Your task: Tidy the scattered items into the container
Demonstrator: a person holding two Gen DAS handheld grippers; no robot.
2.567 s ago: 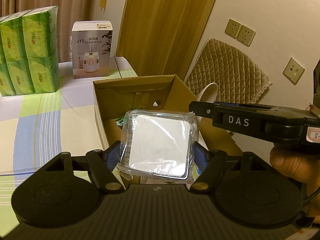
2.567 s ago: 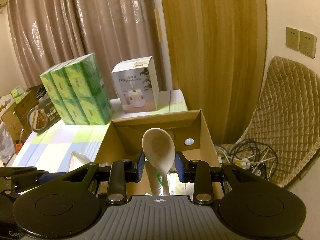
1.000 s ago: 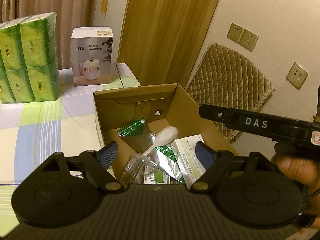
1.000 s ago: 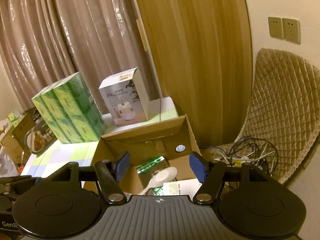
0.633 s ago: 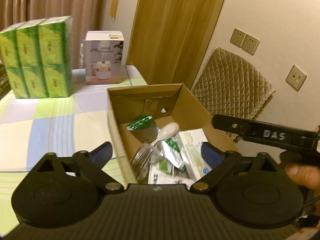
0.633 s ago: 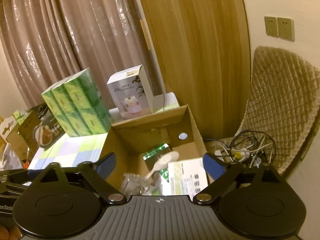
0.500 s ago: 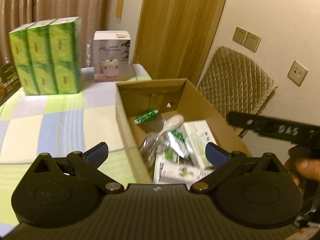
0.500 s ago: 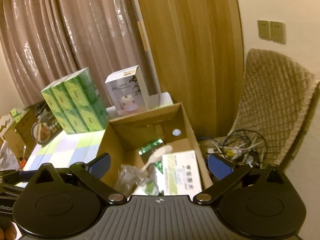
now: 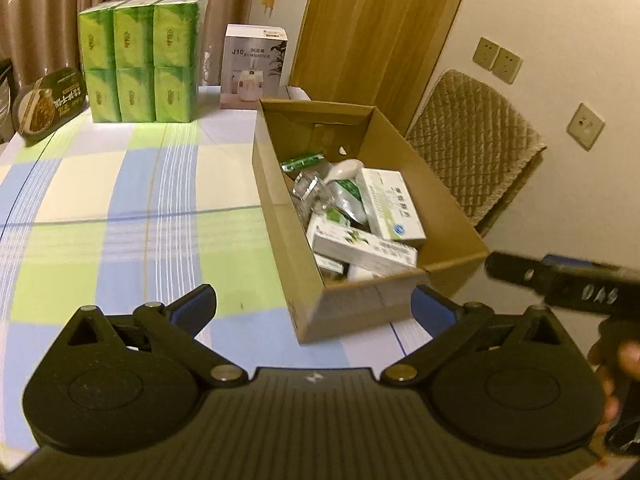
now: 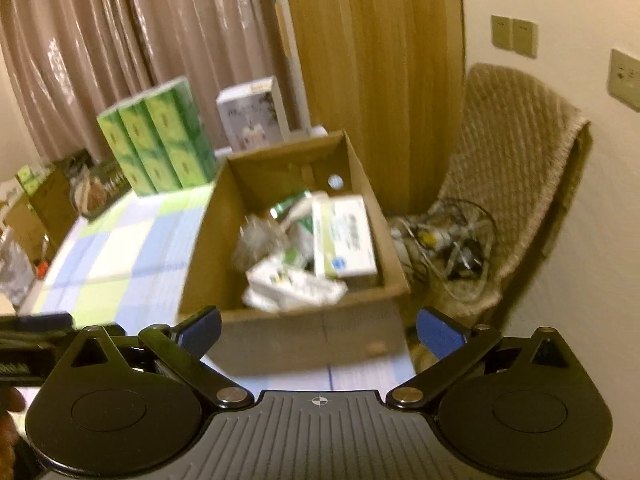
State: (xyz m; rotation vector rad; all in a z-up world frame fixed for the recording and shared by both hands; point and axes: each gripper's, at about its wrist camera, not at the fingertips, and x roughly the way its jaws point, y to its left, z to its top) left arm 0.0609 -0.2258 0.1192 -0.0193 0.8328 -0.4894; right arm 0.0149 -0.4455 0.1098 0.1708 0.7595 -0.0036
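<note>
Both our grippers, left (image 9: 313,306) and right (image 10: 318,328), gaped wide and empty; cardboard box (image 9: 448,216) lay ahead, long axis running away, nearer our right.

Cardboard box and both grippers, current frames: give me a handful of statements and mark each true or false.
1. The left gripper is open and holds nothing. True.
2. The right gripper grips a spoon. False: it is open and empty.
3. The white spoon lies inside the cardboard box. True.
4. The cardboard box is empty. False: it holds white and green packets, among other items.
5. The green tissue packs stand on the checked cloth outside the box. True.
</note>
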